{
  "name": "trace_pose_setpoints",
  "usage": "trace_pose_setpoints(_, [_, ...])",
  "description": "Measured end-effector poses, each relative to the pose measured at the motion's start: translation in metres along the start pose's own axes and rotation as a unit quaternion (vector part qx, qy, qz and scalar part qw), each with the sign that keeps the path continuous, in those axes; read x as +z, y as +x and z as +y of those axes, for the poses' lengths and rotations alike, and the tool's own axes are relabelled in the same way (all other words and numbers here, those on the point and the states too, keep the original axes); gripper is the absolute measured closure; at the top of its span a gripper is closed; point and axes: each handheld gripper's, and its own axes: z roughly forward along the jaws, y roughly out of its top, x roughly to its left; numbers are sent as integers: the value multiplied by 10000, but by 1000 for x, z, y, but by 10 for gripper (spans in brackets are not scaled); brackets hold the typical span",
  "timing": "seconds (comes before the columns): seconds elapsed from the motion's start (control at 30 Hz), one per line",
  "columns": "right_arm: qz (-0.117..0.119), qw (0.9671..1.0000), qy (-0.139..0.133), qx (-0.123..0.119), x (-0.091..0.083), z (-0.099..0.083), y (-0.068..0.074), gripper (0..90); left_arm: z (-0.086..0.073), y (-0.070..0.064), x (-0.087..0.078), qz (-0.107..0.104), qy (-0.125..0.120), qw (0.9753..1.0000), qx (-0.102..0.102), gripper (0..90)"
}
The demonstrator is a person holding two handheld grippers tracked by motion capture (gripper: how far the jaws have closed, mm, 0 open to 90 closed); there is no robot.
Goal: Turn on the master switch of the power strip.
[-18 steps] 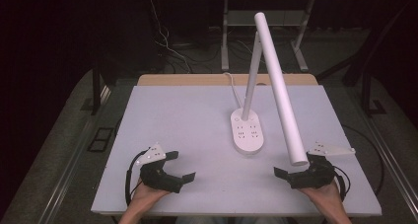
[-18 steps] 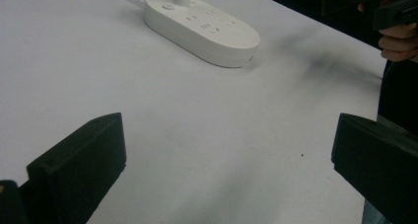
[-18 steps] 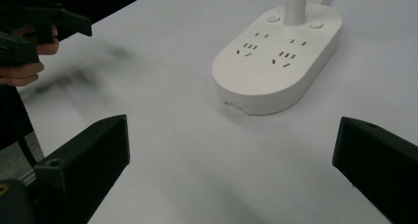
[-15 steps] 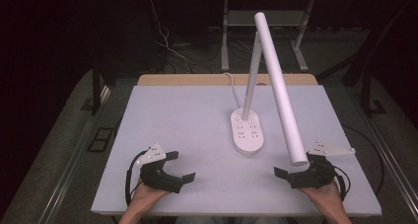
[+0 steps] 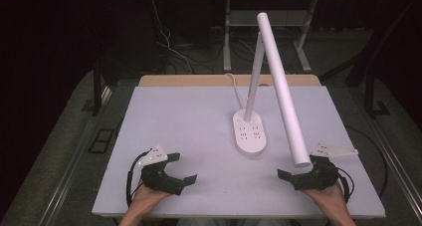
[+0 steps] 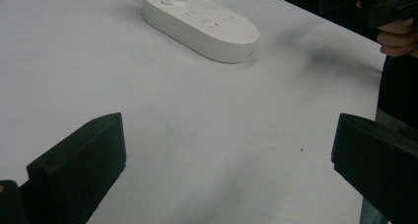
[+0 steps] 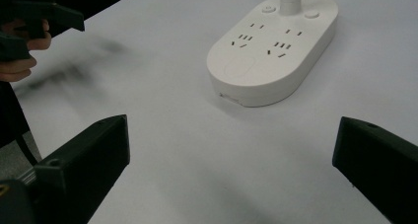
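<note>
High view looks down; gripper views (low, close) share the lamp base [image 6: 202,21].

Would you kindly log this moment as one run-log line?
left claw: open, empty | right claw: open, empty | desk lamp: upright mid-table, untouched

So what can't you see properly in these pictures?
- Desk lamp: in both gripper views the top edge cuts off its post, leaving the base with sockets.
- Lamp cord: in the high view it runs off the table's far edge into the dark, so its plug end is hidden.
- Right gripper: in the high view the lamp's white head covers part of it.
- Left gripper: in the right gripper view it is cut by the corner.
</note>
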Motion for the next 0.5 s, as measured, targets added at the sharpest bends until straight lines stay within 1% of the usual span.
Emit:
trace_pose_setpoints(0.1, [4,10000,-9,23,0,0,0,5,1,0,-1,-13,18,10000,-29,0])
trace_pose_setpoints(0.27, [19,10000,49,34,0,-1,0,5,3,1,-2,-9,65,9999,-76,0])
trace_pose_setpoints(0.4, [29,10000,79,10,1,-1,-1,5,4,2,-3,-50,125,9999,-78,0])
trace_pose_setpoints(0.5, [28,9999,110,7,0,-1,0,5,6,4,-5,-32,132,9998,-118,0])
